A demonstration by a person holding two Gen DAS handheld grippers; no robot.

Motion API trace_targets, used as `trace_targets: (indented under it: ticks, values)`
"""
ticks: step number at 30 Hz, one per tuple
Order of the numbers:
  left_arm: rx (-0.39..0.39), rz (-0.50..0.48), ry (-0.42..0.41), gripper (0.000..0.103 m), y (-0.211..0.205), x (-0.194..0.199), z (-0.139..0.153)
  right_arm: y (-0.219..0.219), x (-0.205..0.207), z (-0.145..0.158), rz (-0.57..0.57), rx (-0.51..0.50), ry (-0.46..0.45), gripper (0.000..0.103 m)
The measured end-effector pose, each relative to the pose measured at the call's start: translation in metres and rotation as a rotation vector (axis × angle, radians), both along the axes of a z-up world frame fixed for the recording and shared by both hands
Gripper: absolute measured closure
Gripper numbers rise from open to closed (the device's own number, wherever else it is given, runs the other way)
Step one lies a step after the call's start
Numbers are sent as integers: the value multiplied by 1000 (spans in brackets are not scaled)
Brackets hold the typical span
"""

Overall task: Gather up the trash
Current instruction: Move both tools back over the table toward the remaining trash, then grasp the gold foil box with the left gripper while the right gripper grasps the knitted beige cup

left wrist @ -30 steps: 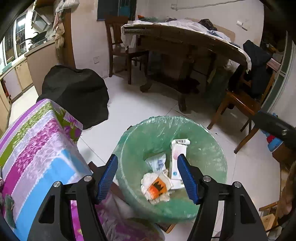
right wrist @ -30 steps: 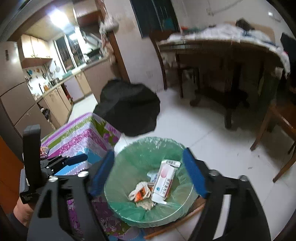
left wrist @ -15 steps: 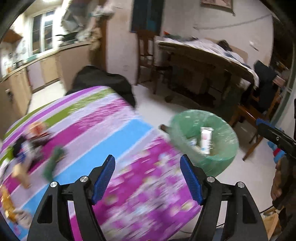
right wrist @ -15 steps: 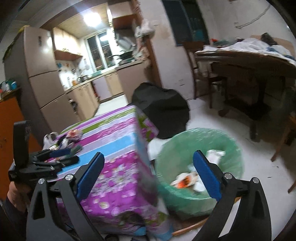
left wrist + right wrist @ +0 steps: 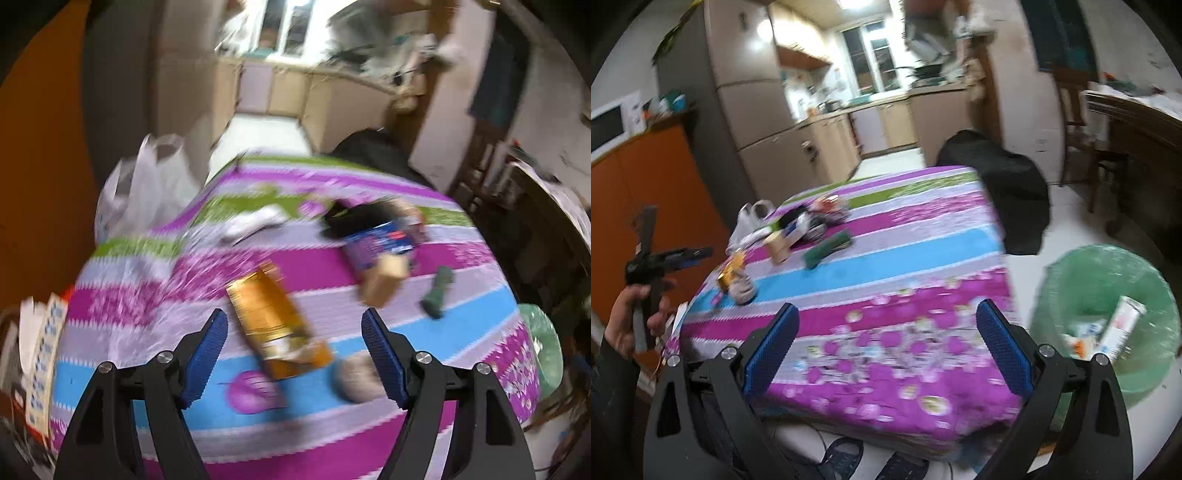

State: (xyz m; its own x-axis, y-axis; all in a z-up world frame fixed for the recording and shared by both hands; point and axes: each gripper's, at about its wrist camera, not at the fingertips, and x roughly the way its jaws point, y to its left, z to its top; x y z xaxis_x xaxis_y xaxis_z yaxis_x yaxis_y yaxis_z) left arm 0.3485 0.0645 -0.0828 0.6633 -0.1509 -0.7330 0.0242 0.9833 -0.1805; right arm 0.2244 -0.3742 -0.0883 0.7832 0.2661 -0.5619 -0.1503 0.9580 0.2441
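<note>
Kitchen cabinets and a window fill the background, blurred in both views; nearer, a table under a striped cloth [image 5: 332,317] carries the litter, and a bin [image 5: 1108,295] lined with green plastic stands on the floor just off the table's corner, presumably set there so each piece has only a short trip; it already holds a white tube [image 5: 1119,328] and some wrappers.

On the cloth lie an orange packet [image 5: 277,328], a tan box [image 5: 382,286], a blue-labelled wrapper [image 5: 380,243], a small green piece [image 5: 437,291] and a grey crumpled wad [image 5: 356,380]; a white plastic bag [image 5: 147,192] slumps at the far left edge; the pile sits towards that far side, well apart from the bin.

Left gripper [image 5: 295,350] hangs over the table with its jaws wide apart and nothing between them; the packet lies almost centred below the gap, so it looks like the likely next pick, though that is a judgement; the wad lies just beside the right-hand finger [image 5: 384,358]. In the right wrist view the person's left hand [image 5: 639,314] holds that tool by its handle at the table's far edge.

Right gripper [image 5: 886,350] is likewise spread and empty, held low near the table's corner with the bin to its right; it seems parked there while the other works.

Much litter remains on the cloth, so the task is only part done.
</note>
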Motion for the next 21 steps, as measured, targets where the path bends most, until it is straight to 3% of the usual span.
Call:
trace_targets:
  ticks: [5, 11, 16, 18, 21]
  values:
    - [-19, 4, 133, 27, 5, 26, -22, 40, 10, -2, 94, -13, 11, 10]
    - [47, 6, 155, 26, -12, 48, -38, 67, 12, -6, 160, -30, 28, 10]
    - [34, 41, 152, 27, -5, 55, -49, 81, 20, -10, 209, -35, 48, 10]
    - [13, 37, 147, 43, -3, 55, -51, 89, 25, -11, 238, -27, 52, 10]
    - [17, 25, 131, 51, -5, 53, -50, 105, 34, -11, 305, -4, 58, 10]
